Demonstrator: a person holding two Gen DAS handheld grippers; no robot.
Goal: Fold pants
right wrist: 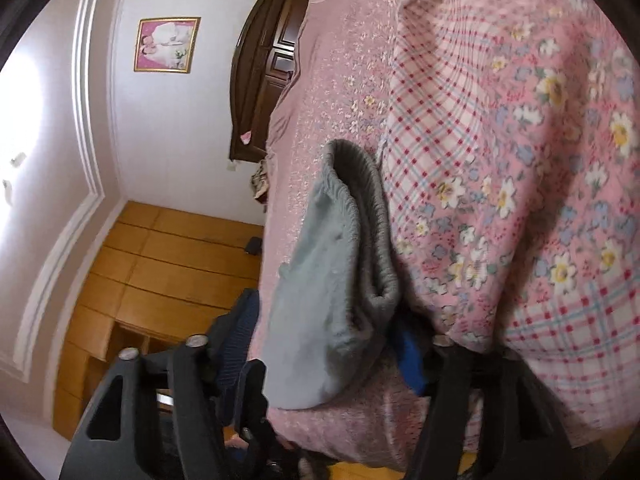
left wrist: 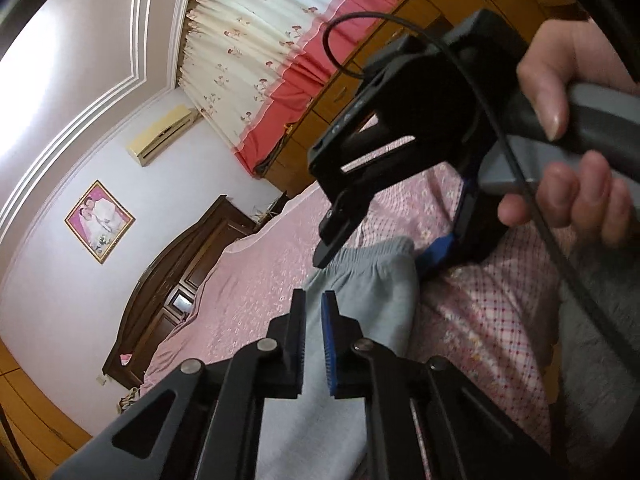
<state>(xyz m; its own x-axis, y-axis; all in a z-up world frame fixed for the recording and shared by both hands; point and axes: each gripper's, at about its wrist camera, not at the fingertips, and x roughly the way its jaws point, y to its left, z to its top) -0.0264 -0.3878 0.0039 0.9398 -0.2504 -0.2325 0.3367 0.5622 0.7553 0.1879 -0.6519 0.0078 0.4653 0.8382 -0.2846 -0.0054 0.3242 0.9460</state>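
Note:
The grey pants (left wrist: 372, 292) lie on the bed, their elastic waistband bunched and folded over. In the left wrist view my left gripper (left wrist: 313, 308) hovers over the pants with its jaws nearly together, a narrow gap between the pads and nothing in it. The right gripper (left wrist: 384, 248), held by a hand, reaches down at the waistband. In the right wrist view the right gripper (right wrist: 340, 360) is wide open, with the folded waistband (right wrist: 340, 264) of the pants between its fingers; the blue pad (right wrist: 412, 360) sits beside the cloth.
A pink bedspread (left wrist: 248, 292) and a pink floral and checked quilt (right wrist: 500, 160) cover the bed. A dark wooden headboard (left wrist: 188, 268) stands at the far end. Wooden wardrobes (right wrist: 160, 272), curtains (left wrist: 280, 40) and a framed photo (left wrist: 100, 220) line the walls.

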